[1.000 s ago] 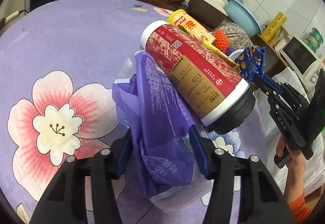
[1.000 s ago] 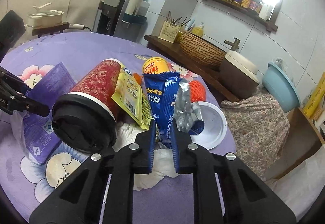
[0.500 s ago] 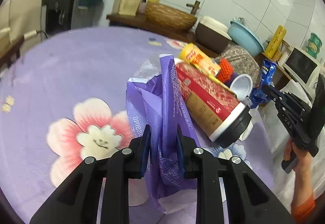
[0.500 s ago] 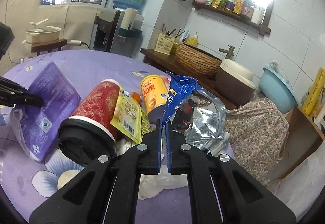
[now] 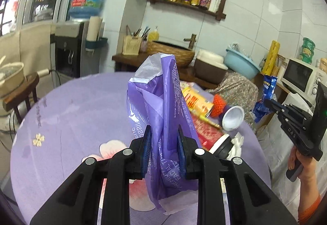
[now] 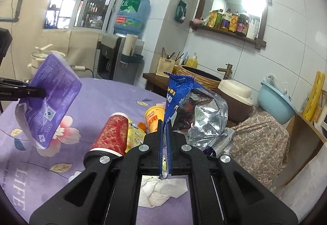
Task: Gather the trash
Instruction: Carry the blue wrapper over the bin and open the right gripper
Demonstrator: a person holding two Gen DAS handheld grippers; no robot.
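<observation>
Left wrist view: left gripper has its jaws pinched onto a crumpled purple plastic tissue wrapper, blue pads partly closed with the film bunched between them; the wrapper stands up above the fingers and hangs below them, off the round table with a purple floral cloth. Behind it on the cloth lie a yellow cylindrical snack can on its side, an orange mesh scrubber, a small white plastic cup tipped over, and a red paper cup with a black lid, mostly hidden by the wrapper. At far right the right gripper pinches a blue foil snack bag in the air beyond the table edge. Right wrist view: right gripper jaws nearly fully closed, only the thin edge of the blue foil snack bag between the pads; bag stands upright above the fingers, silver inner side open to the right. Below on the cloth: red paper cup on its side, a yellow sachet leaning against it, yellow can behind, crumpled white tissue under the fingers. At left the left gripper holds the purple wrapper clear of the table.
</observation>
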